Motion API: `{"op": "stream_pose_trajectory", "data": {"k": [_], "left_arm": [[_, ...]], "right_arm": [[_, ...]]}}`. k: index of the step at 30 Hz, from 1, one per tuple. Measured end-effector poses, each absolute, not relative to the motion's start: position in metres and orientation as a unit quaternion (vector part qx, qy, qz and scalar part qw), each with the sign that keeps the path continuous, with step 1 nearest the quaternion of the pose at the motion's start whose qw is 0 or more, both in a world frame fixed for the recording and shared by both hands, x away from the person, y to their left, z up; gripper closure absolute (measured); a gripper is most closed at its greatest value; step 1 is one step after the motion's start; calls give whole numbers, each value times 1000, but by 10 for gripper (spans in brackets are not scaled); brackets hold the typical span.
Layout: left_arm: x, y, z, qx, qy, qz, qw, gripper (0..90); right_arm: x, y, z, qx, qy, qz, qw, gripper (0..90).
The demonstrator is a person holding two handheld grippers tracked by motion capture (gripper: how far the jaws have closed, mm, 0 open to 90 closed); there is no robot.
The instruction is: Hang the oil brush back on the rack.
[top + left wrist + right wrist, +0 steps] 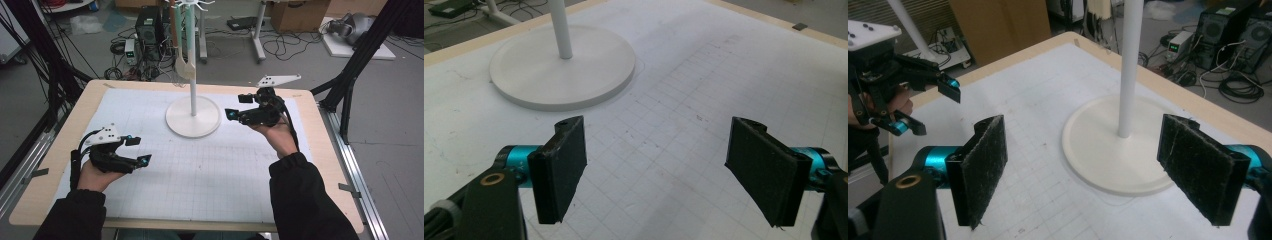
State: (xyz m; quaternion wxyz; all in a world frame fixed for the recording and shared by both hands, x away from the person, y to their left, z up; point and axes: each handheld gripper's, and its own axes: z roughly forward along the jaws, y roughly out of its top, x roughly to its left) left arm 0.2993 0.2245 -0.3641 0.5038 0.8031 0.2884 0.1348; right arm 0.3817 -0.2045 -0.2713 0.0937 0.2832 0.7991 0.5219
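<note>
- Right gripper (pixel 239 106): jaws wide apart, nothing btwn them, w/ nothing held.
- White stand (pixel 193 116) w/ round base and thin pole sits on the counter (pixel 150 210), just ahead of the right gripper, near but not touching.
- Left gripper (pixel 140 150): jaws wide apart too, nothing in them, low over the white grid mat (pixel 200 175).
- From the left gripper, the stand is farther off, ahead and to its right.
- A pale spoon (pixel 184 67) hangs up high by the pole.
</note>
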Motion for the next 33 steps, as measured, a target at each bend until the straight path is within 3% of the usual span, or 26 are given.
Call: {"op": "stream_pose_trajectory", "data": {"k": [33], "left_arm": [[302, 229, -368, 799, 307, 135, 499, 167]], "right_arm": [[359, -225, -339, 301, 806, 500, 95, 103]]}}
